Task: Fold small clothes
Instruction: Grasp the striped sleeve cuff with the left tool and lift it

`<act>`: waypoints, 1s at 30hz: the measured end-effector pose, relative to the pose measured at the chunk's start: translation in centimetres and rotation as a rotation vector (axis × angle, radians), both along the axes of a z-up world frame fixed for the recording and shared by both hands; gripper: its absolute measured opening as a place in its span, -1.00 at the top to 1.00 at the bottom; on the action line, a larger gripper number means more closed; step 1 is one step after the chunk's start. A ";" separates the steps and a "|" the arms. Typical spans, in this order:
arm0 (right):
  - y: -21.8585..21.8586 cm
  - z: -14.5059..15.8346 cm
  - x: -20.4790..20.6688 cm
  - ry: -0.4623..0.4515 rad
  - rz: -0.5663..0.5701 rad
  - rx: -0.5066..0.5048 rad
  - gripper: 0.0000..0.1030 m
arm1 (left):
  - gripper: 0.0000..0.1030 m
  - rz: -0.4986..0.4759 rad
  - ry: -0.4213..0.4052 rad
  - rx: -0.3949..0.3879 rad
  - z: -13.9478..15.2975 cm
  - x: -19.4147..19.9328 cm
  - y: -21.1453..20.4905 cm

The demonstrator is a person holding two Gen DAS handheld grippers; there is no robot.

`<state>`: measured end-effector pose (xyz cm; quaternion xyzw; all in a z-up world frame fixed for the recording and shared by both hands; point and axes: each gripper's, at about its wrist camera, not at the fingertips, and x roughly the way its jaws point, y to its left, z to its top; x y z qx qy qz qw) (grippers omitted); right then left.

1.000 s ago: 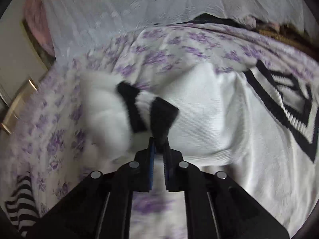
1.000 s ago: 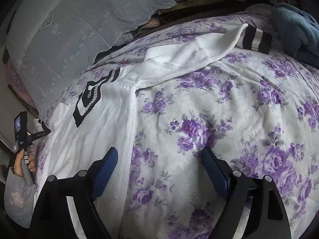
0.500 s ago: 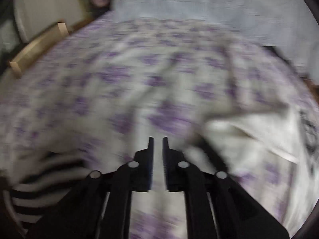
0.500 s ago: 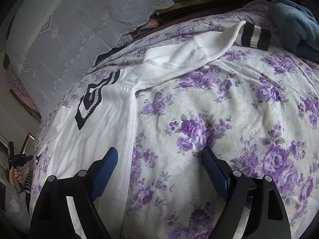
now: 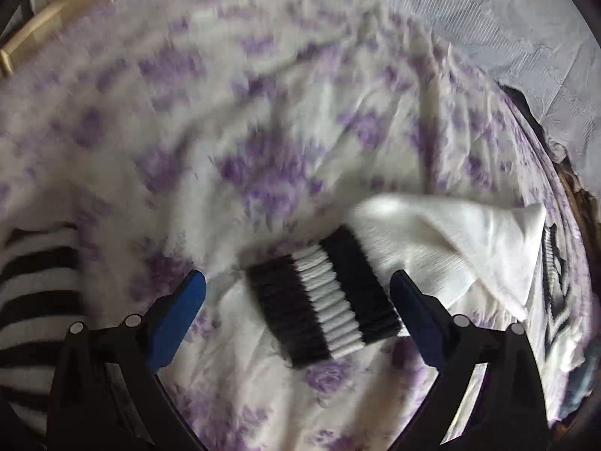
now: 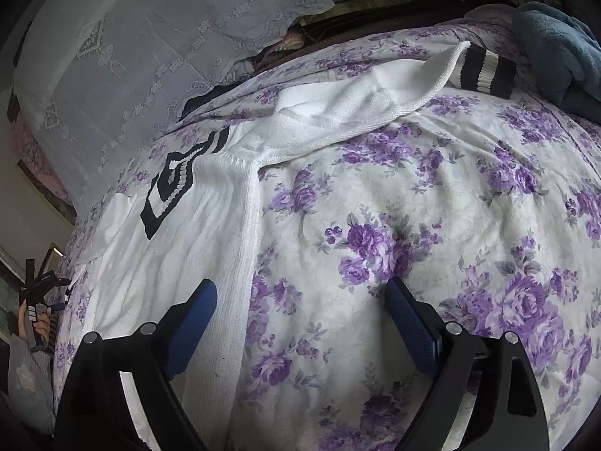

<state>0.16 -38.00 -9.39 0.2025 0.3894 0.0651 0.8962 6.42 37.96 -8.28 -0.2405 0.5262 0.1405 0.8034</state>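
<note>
Left gripper [image 5: 298, 293]: jaws opening wide, nothing pinched; the black-and-white striped cuff [image 5: 325, 297] lies loose between the blue pads on the floral bedspread [image 5: 233, 120]. From the cuff the white sleeve [image 5: 450, 240] runs toward 2 o'clock, so its long axis lies diagonally across this gripper's line. Right gripper [image 6: 302, 308]: jaws also opening, empty, straddling the side edge of the white sweater [image 6: 180, 248], body at its 10 o'clock. The other sleeve [image 6: 360, 105] stretches to 1 o'clock, cuff well apart. Judgement: the left gripper is nearer its sleeve; the right must reach far.
</note>
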 end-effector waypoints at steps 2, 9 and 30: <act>0.3 0.0 0.1 0.001 0.006 -0.019 -0.84 | -0.74 -0.024 -0.020 0.011 -0.6 0.3 -0.2; 0.4 0.0 0.1 0.000 0.006 -0.020 -0.85 | 0.46 -0.235 -0.149 0.150 2.3 0.7 -4.5; 0.2 0.0 0.0 0.000 0.010 -0.007 -0.88 | -0.78 -0.196 -0.269 0.206 7.2 -4.1 -0.6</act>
